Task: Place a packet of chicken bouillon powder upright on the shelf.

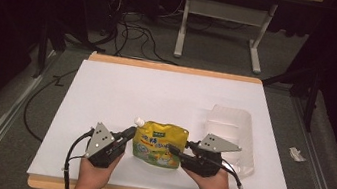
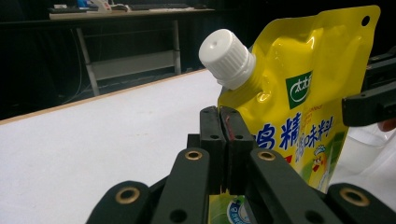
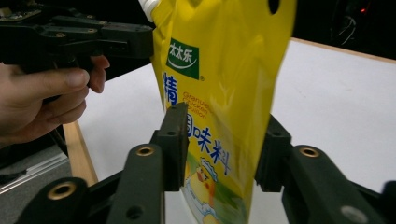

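Nearest to you, close to the front edge of the white tabletop (image 1: 122, 82), your two hands hold the yellow pouch (image 1: 159, 144) upright between them. Your left gripper (image 2: 223, 128) has its jaws pressed together on the side seam of the pouch, just below the white cap (image 2: 227, 58). This is a thin edge of film, so the hold is small; if you pull sideways or twist, I think the seam can slide out of the jaws.

Your right gripper (image 3: 222, 149) stands with one jaw on each side of the pouch body. In the right gripper view the jaws are spread wider than the pouch, and I cannot tell for sure if they already press it. If they do not press, all the weight hangs on the left pinch, and the pouch may turn around that point and fall flat on the tabletop.

The pouch is soft and partly filled, I judge, so a hard squeeze in the middle can push the contents up to the cap. I cannot tell if the cap is tight; if it is loose, something could come out.

Further away, toward the right edge of the tabletop, lies a clear plastic bag (image 1: 229, 129), just behind your right hand (image 1: 213, 184). A wide movement of this hand could catch it or push it.
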Available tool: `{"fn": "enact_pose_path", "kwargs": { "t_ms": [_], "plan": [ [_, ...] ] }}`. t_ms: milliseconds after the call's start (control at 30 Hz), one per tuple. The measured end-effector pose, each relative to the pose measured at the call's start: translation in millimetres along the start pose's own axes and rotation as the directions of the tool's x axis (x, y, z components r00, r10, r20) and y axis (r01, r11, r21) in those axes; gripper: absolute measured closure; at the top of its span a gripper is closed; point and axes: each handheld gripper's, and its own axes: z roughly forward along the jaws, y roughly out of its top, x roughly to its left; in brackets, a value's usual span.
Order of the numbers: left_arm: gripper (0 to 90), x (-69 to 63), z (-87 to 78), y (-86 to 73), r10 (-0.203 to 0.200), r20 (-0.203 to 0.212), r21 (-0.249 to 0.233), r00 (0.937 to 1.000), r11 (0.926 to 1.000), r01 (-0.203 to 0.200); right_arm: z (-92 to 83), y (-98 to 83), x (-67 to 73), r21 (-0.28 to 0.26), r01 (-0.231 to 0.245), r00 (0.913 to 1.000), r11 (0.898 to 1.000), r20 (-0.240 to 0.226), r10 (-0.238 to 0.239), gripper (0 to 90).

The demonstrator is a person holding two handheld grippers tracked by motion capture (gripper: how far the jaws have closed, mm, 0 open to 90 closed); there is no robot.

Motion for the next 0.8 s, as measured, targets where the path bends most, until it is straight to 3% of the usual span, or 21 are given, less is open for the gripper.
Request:
{"fn": "enact_pose_path", "kwargs": {
  "t_ms": [233, 533, 700, 800],
  "plan": [
    [87.6, 1.1, -0.7, -0.5, -0.009, -0.003, 0.002, 1.0000, 1.0000, 0.009, 13.5, -1.0, 1.5, 0.042, -0.005, 0.9988, 0.999, -0.048, 0.007, 62.8],
    [85.0, 1.5, -0.2, -0.3, -0.012, -0.001, 0.008, 0.9999, 0.9999, 0.012, 23.2, -3.4, 7.7, 0.073, 0.041, 0.9973, 0.996, -0.064, -0.037, 79.8],
    [78.2, 3.4, -0.9, -1.4, -0.016, -0.003, 0.020, 0.9999, 0.9997, 0.016, 23.5, -3.0, 10.4, 0.074, 0.064, 0.9958, 0.995, -0.070, -0.059, 86.7],
    [73.3, 5.2, -2.4, -2.7, -0.015, -0.008, 0.031, 0.9999, 0.9994, 0.015, 22.9, -3.1, 10.3, 0.068, 0.049, 0.9965, 0.996, -0.071, -0.044, 87.2]
  ]
}}
